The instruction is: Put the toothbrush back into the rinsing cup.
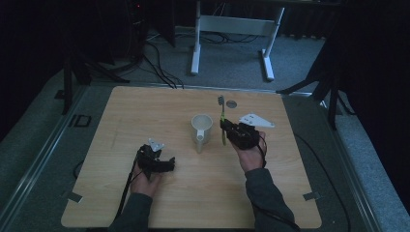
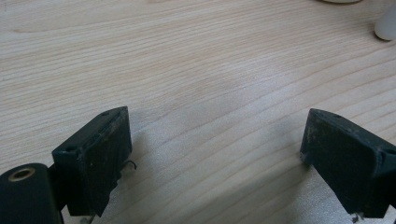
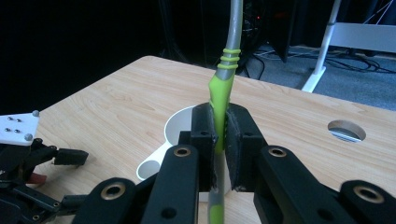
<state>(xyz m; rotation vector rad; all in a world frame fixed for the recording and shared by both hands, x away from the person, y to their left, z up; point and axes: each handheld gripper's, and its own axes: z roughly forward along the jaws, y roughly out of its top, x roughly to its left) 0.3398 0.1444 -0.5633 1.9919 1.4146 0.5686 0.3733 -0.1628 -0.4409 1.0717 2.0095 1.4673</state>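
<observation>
Right tongs [image 3: 220,140] clamping toothbrush [image 3: 219,93], white mug [image 1: 201,126] beside

It looked like a lab or recording studio: a bare wooden table [image 1: 145,111] stood among black curtains [image 1: 377,58], tripod legs [image 1: 314,82], floor cables [image 1: 159,63] and a white desk frame [image 1: 232,29] beyond the jaws.

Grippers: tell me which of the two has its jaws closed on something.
The right gripper: its jaws clamp the green-and-grey toothbrush, held upright beside the white cup. The left gripper has its jaws wide apart over bare table.
</observation>
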